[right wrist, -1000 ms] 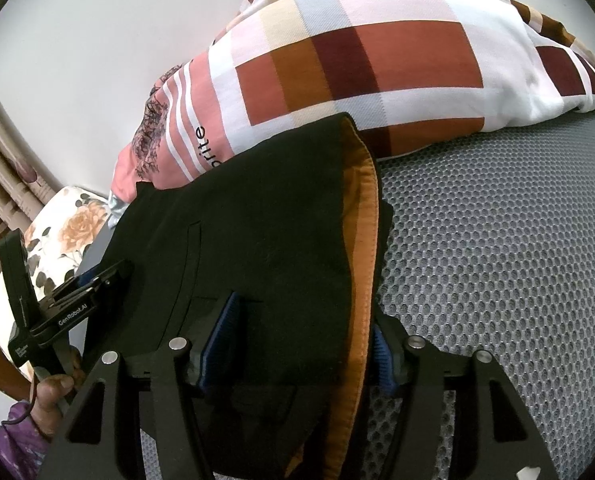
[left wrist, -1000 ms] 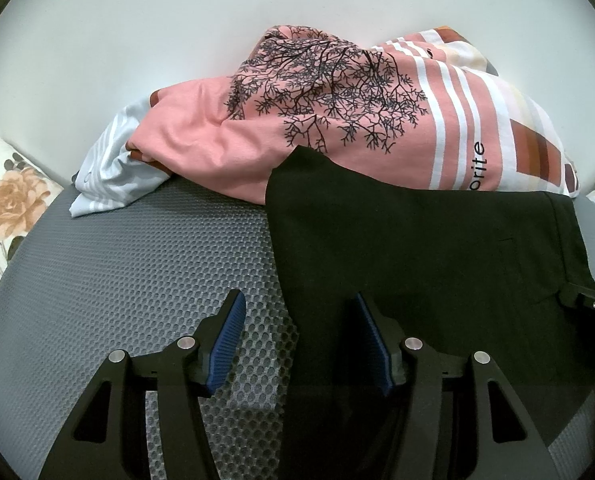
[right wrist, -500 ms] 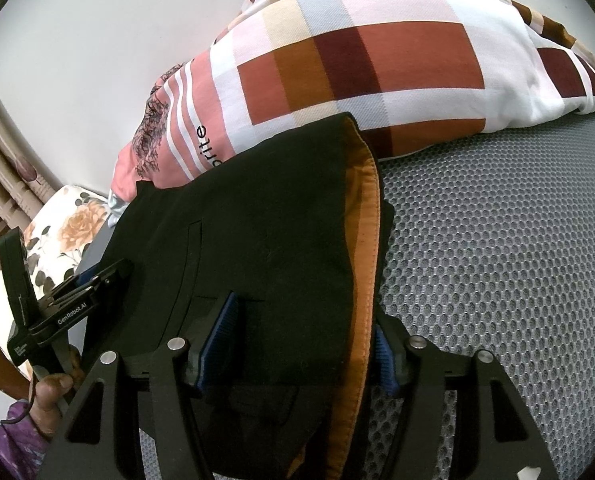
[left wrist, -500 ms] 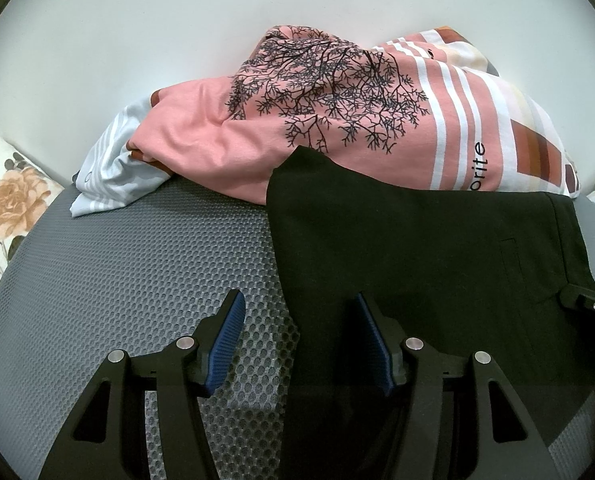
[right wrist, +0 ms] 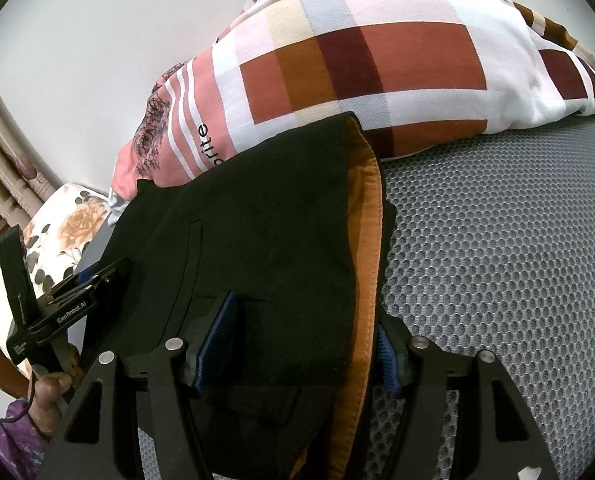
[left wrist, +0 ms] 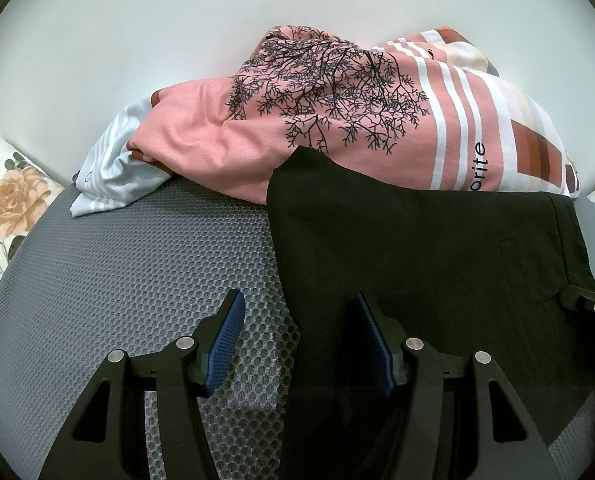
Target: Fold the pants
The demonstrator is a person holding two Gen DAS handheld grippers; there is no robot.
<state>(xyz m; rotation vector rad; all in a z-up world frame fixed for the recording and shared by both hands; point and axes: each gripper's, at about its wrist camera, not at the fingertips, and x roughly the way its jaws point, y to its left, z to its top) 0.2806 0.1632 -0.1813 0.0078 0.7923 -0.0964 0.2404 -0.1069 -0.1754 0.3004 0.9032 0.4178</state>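
Black pants [left wrist: 417,248] lie folded on the grey mesh bed surface [left wrist: 145,272], their far edge against a pillow. My left gripper [left wrist: 297,320] is open over their left edge: one pad is above the mesh, the other above the black cloth. In the right wrist view the pants [right wrist: 265,220] show an orange waistband lining [right wrist: 367,248]. My right gripper [right wrist: 301,344] is open around this waist end. The cloth lies loose between its jaws, and the orange band hides part of the right pad. The left gripper [right wrist: 101,276] shows at the left of this view, held by a hand [right wrist: 53,388].
A patchwork pillow [right wrist: 377,60] and a pink tree-print cloth [left wrist: 297,112] are piled behind the pants against the white wall. A pale striped cloth [left wrist: 113,176] lies at the left. A floral cushion [left wrist: 5,216] sits at the bed's left edge. Bare mesh [right wrist: 497,260] spreads to the right.
The right gripper's jaws have spread slightly around the waist end. Neither hand has moved, and the pants lie as before.
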